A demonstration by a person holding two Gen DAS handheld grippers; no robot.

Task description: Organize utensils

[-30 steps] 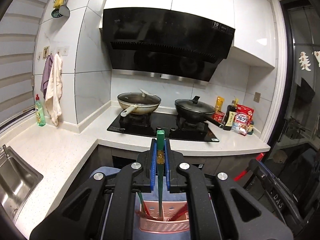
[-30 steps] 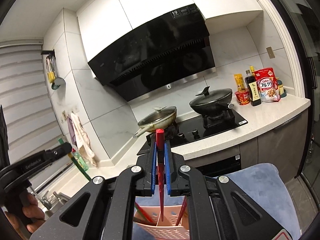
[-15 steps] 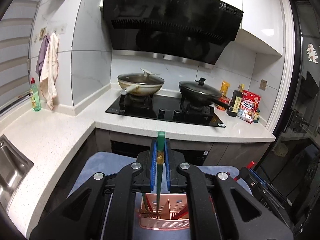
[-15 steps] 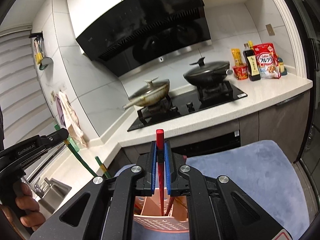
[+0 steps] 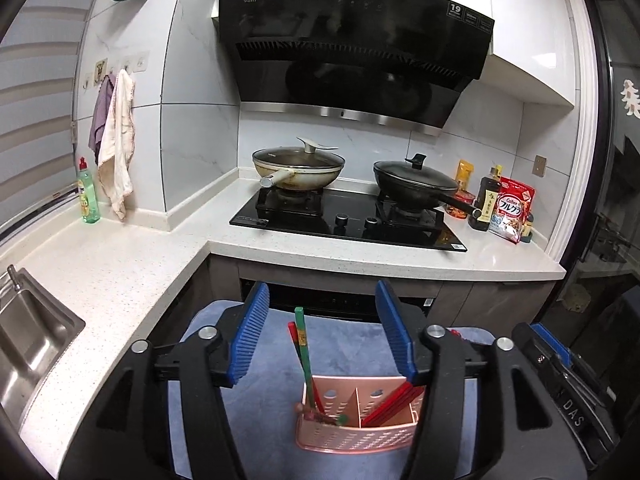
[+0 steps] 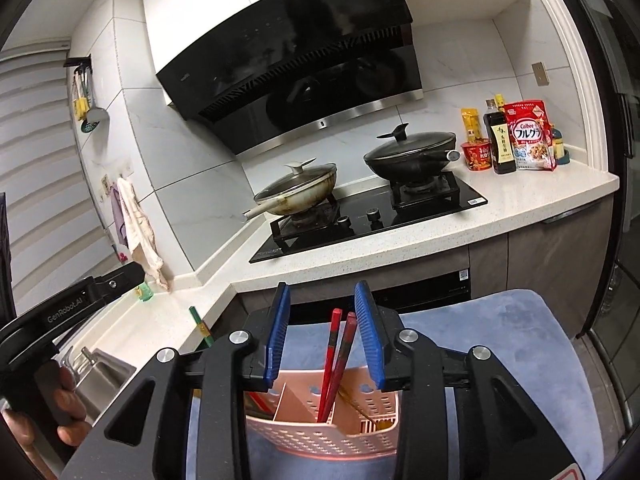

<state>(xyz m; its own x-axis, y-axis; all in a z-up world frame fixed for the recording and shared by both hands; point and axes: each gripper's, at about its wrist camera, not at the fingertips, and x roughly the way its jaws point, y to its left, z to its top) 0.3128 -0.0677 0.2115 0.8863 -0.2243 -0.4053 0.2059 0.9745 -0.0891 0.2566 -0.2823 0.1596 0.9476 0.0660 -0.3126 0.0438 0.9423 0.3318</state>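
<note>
Now both grippers hang over the pink caddy (image 5: 356,436) on the blue mat (image 6: 500,332), left gripper (image 5: 320,336) jaws opening off the green chopstick (image 5: 302,344), right gripper (image 6: 322,332) jaws opening around, seemingly clear of, the red chopsticks (image 6: 334,356) standing inside.

Your right gripper (image 6: 322,330) hovered over the pink utensil caddy (image 6: 320,436) on the blue mat (image 6: 500,360), its jaws opening. Two red chopsticks (image 6: 334,364) stood in the caddy's middle compartment, rising between the blue pads (image 6: 370,336) without touching them.
</note>
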